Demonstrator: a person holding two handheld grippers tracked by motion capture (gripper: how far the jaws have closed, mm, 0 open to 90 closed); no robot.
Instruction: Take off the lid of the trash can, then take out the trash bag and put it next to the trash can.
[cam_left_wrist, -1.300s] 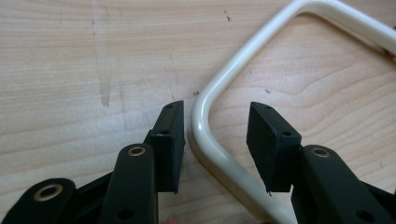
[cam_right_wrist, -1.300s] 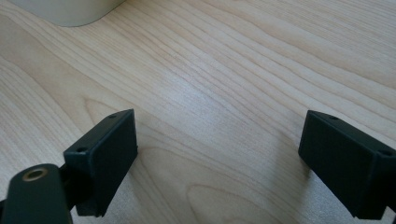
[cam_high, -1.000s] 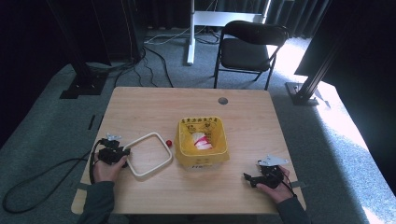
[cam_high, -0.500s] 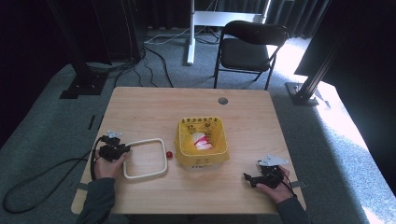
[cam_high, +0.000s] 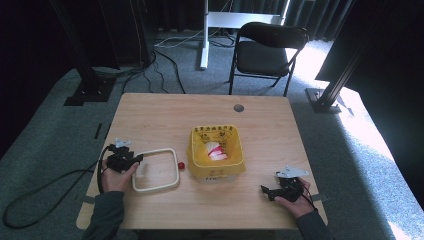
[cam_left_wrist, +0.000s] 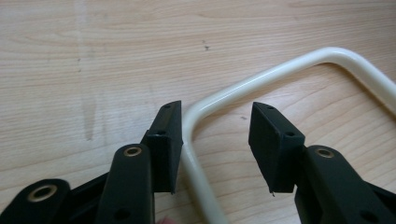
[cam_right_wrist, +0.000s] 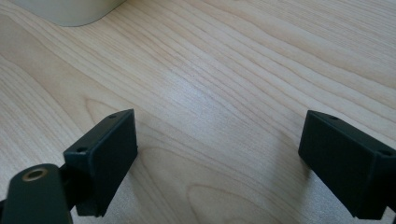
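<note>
- The left tool (cam_high: 131, 159) sits low over the wooden counter (cam_high: 150, 115), its jaws standing partly apart astride one rounded corner of a white frame (cam_high: 155, 170); the jaws have just been opening.
- In the left gripper view, the frame's cream tube (cam_left_wrist: 261, 77) runs up between the two pads: it lies against the inner face of the left pad (cam_left_wrist: 170, 140) (or just beside it; the contact is hard to judge) and stands clear of the right pad, so nothing is clamped.
- From that corner the frame stretches away ahead of the left tool and lies flat on the counter, a rounded rectangle with bare wood showing inside it.
- Just past the frame's far side, away from the left tool, rests a small red piece (cam_high: 181, 165), and beyond it a yellow basket (cam_high: 216, 170) with something red and white inside (too small to make out).
- The right tool (cam_high: 269, 190) rests near the counter's front edge, well apart from the frame and on the other side of the basket.
- In the right gripper view its jaws stand wide apart over bare wood, with nothing between them; a pale rounded edge (cam_right_wrist: 70, 11) shows ahead and to their left.
- A black folding chair (cam_high: 267, 52) stands on the carpet beyond the counter's far edge.
</note>
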